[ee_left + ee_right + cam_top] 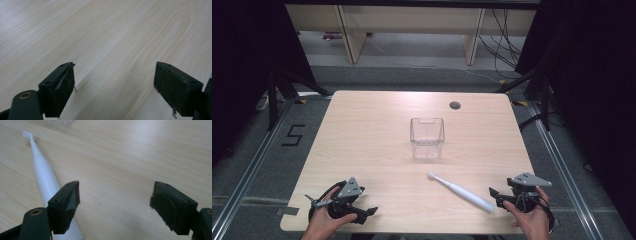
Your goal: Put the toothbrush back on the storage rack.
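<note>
Jaws of both the left gripper (pixel 362 214) and right gripper (pixel 495 197) stand apart, empty. White electric toothbrush (pixel 462 192) lies flat on pale wooden bench (pixel 362 145), near right gripper, before clear plastic container (pixel 427 137), presumably its destination.

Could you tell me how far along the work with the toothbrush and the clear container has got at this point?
Nothing looks done yet: the white electric toothbrush lies flat on the table, apart from the clear container, which looks empty. Nothing is in hand: the right gripper sits open beside the toothbrush's handle end, and the left gripper is open over bare wood. Grasping and, probably, placing it in the container remain.
</note>
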`<state>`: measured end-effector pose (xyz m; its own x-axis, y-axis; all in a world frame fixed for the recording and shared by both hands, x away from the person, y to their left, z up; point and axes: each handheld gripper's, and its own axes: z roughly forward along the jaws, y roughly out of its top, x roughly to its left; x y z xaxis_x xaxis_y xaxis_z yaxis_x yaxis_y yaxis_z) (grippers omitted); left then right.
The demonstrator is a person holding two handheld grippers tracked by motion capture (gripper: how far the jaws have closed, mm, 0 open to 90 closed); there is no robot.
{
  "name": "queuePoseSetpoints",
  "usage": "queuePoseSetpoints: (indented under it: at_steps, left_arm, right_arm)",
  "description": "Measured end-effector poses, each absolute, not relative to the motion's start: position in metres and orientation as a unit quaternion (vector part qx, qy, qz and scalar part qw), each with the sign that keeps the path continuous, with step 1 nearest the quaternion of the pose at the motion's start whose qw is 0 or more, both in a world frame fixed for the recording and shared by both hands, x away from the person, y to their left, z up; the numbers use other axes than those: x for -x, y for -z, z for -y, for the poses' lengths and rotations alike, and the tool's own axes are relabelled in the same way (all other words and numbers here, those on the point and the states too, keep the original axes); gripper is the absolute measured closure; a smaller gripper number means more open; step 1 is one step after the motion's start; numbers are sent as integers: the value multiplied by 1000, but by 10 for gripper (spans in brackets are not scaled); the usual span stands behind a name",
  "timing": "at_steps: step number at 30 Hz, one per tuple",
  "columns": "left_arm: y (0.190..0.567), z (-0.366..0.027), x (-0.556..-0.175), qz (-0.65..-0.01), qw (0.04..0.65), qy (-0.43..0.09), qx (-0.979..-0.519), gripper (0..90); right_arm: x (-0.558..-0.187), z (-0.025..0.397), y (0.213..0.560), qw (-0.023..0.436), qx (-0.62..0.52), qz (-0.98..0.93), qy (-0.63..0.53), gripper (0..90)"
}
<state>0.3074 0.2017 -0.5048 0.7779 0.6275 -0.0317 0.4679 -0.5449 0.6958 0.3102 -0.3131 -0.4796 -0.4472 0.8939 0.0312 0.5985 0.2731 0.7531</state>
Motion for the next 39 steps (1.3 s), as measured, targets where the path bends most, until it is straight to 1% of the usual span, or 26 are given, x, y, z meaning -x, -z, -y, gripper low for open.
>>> queuePoseSetpoints:
  at_steps: [2, 3, 4, 5, 6, 8, 9, 11, 13, 14, 16, 17, 18, 19, 22, 23, 24, 27, 31, 32, 35, 39]
  left_arm:
    - [505, -202, -308, -314, 357, -112, -873, 167]
    - [505, -202, -308, -314, 357, -112, -873, 167]
    - [505, -201, -307, -315, 360, -111, -871, 167]
    - [505, -201, -307, -315, 360, -111, -871, 167]
    - [505, -201, -307, -316, 359, -111, -871, 167]
    - [505, -201, -307, -316, 358, -111, -871, 167]
    - [505, -201, -307, -316, 359, -110, -871, 167]
    - [505, -201, -307, -315, 358, -110, -872, 167]
    - [505, -201, -307, -315, 358, -110, -872, 167]
    - [505, -201, -308, -316, 359, -110, -871, 167]
    - [506, -201, -308, -317, 358, -110, -871, 167]
    - [506, -201, -308, -317, 358, -110, -871, 167]
    - [506, -201, -307, -316, 358, -110, -872, 167]
    - [506, -202, -307, -317, 357, -110, -872, 168]
    - [505, -202, -307, -318, 354, -110, -873, 168]
    - [505, -202, -307, -318, 353, -110, -873, 168]
    - [506, -202, -307, -318, 354, -109, -873, 168]
    - [506, -202, -307, -320, 353, -110, -872, 168]
    - [506, -202, -307, -319, 352, -110, -873, 168]
    - [506, -203, -308, -315, 353, -111, -874, 168]
    - [506, -203, -308, -314, 352, -112, -874, 168]
    - [506, -203, -308, -314, 351, -112, -875, 168]
  right_arm:
    - [-310, 312, 480, 207, -482, -773, -356, 232]
    - [-311, 311, 481, 198, -481, -775, -358, 232]
    - [-311, 312, 481, 209, -475, -776, -358, 232]
    - [-311, 312, 481, 209, -475, -776, -358, 232]
    - [-312, 309, 481, 197, -481, -775, -360, 232]
    - [-314, 309, 481, 199, -474, -778, -361, 232]
    - [-313, 307, 481, 189, -479, -776, -364, 235]
    - [-314, 306, 481, 183, -478, -777, -366, 240]
    - [-313, 304, 481, 187, -481, -773, -369, 241]
    - [-315, 305, 480, 199, -463, -784, -362, 241]
    - [-317, 303, 479, 192, -462, -784, -366, 243]
    - [-317, 303, 478, 199, -465, -783, -363, 244]
    - [-317, 302, 477, 193, -463, -784, -365, 246]
    - [-318, 302, 477, 198, -455, -786, -368, 252]
    - [-319, 297, 474, 189, -450, -789, -373, 260]
    - [-318, 294, 473, 175, -461, -787, -372, 260]
    - [-319, 293, 473, 182, -453, -791, -370, 260]
    - [-319, 289, 472, 176, -453, -792, -370, 261]
    - [-320, 280, 466, 179, -429, -806, -367, 277]
    - [-322, 275, 464, 178, -404, -823, -358, 279]
    - [-321, 268, 463, 165, -406, -827, -353, 306]
    - [-324, 265, 463, 165, -389, -836, -351, 317]
